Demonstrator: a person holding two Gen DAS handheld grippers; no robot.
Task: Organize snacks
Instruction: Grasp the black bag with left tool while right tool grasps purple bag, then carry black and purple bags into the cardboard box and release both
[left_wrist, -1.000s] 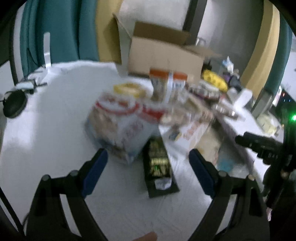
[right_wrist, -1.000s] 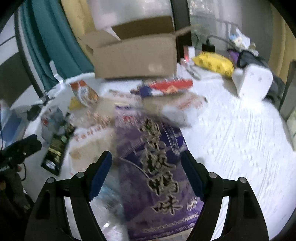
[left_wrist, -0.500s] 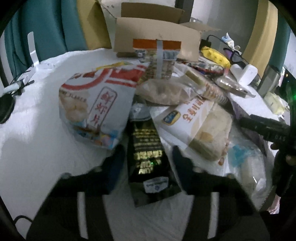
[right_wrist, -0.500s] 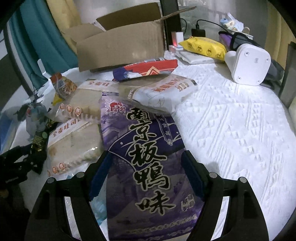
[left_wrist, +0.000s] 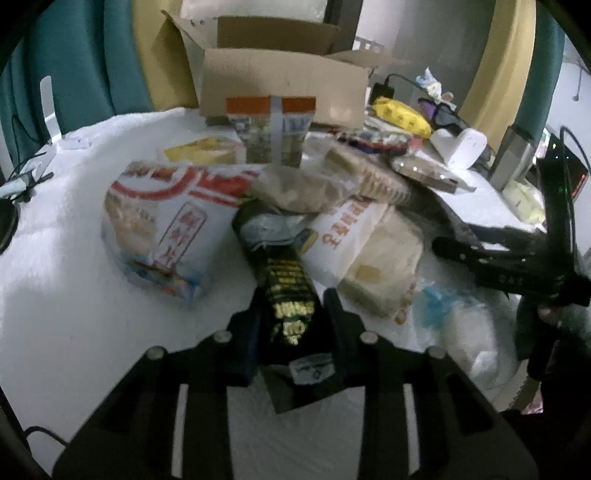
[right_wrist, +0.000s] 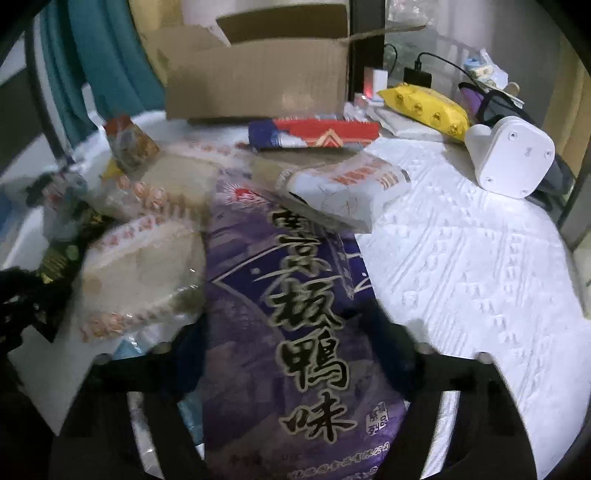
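Left tool (left_wrist: 291, 314) has just closed onto black packet (left_wrist: 286, 280); right tool (right_wrist: 291, 343) narrowing around purple bag (right_wrist: 288, 332).

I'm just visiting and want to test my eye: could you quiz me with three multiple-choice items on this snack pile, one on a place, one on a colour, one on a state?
1. Where does the cardboard box stand?
A. behind the snack pile
B. under the pile
C. in a gripper

2. What colour is the big packet between the right gripper's fingers?
A. green
B. purple
C. orange

3. How is the cardboard box?
A. taped shut
B. crushed flat
C. open, flaps up

Key: 1 A, it stands at the far side beyond the packets. 2 B, purple with large pale characters. 3 C, its flaps stand raised.
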